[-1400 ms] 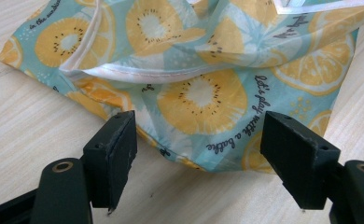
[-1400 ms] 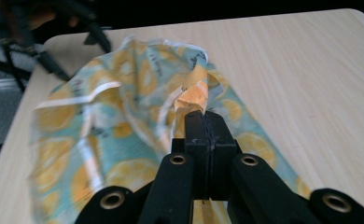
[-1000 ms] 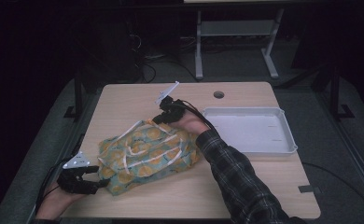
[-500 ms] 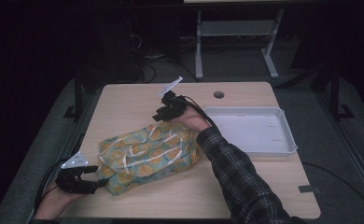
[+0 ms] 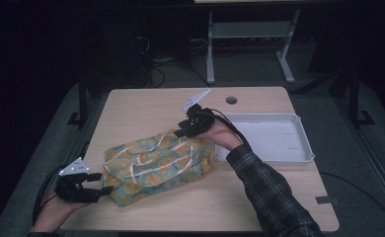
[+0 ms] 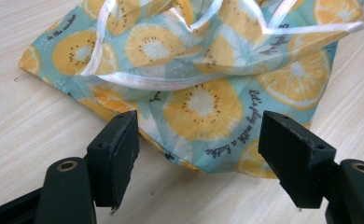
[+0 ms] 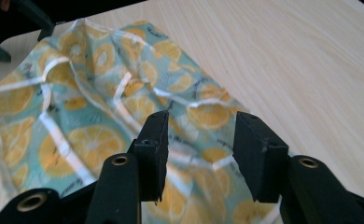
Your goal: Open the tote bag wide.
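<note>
A teal cloth bag (image 5: 156, 160) printed with orange slices and trimmed with white ribbon lies flat in the middle of the wooden table (image 5: 146, 106). My left gripper (image 5: 99, 183) rests at the bag's near left corner. Its jaws stand wide apart on either side of that corner (image 6: 203, 116) without pressing it. My right gripper (image 5: 186, 129) hovers at the bag's far right edge. Its jaws have just been opening and now stand apart above the fabric (image 7: 77, 121), gripping nothing. In the left gripper view my left gripper (image 6: 199, 140) points at the bag; in the right gripper view my right gripper (image 7: 201, 135) looks along it.
A shallow white tray (image 5: 299, 148) sits at the right of the table, just beside the right forearm in its plaid sleeve (image 5: 269, 192). A round cable hole (image 5: 231, 100) lies near the far edge. Bare wood stretches along the far left and the near edge.
The right gripper's jaws, shut a second ago on the bag's far edge, have opened and let it go. That hand has shifted slightly right. The left gripper has kept still.
</note>
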The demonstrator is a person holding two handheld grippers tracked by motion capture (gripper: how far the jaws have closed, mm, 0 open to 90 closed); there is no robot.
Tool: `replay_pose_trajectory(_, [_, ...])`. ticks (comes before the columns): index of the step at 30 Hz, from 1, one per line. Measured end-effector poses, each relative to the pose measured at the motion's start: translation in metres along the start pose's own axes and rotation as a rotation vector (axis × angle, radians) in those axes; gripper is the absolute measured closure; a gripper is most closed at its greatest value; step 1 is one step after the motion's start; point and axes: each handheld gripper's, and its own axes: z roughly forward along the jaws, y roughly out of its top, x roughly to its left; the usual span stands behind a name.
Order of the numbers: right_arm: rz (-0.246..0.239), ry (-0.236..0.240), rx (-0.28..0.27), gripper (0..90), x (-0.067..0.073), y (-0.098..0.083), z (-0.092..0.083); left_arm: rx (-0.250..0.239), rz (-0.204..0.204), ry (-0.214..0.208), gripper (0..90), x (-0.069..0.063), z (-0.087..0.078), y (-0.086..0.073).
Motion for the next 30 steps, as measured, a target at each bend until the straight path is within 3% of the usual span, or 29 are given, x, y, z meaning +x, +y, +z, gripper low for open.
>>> replay_pose_trajectory(2, [0.023,0.006,0.008,53.3,0.002,-0.005,-0.003,-0.009,-0.006,0.003,29.8,0.000,-0.003,0.003])
replay_pose_trajectory(5, [-0.002,-0.015,0.019,52.8,0.003,-0.012,-0.008,-0.019,-0.015,0.007,30.6,0.001,-0.007,0.007])
replay_pose_trajectory(6, [0.021,-0.008,0.012,52.4,0.004,-0.014,-0.010,-0.019,-0.013,0.009,30.8,0.001,-0.008,0.008])
replay_pose_trajectory(9, [0.004,-0.011,0.002,51.6,0.004,-0.021,-0.014,-0.032,-0.009,0.021,31.0,0.002,-0.013,0.014])
replay_pose_trajectory(10, [0.024,-0.009,0.011,51.0,0.007,-0.021,-0.015,-0.039,-0.006,0.023,31.1,0.002,-0.015,0.017])
replay_pose_trajectory(13, [-0.011,-0.025,0.016,50.6,0.006,-0.023,-0.019,-0.061,-0.001,0.025,31.5,0.002,-0.017,0.025])
replay_pose_trajectory(15, [-0.009,-0.023,0.023,50.4,0.007,-0.024,-0.022,-0.067,0.008,0.020,31.5,0.001,-0.016,0.032])
replay_pose_trajectory(21, [-0.035,-0.034,0.057,49.9,0.007,-0.029,-0.019,-0.069,0.029,0.001,31.5,0.001,0.000,0.055])
replay_pose_trajectory(30, [0.005,-0.040,0.024,51.1,-0.001,-0.037,-0.013,-0.036,0.039,-0.030,32.5,0.000,0.030,0.077])
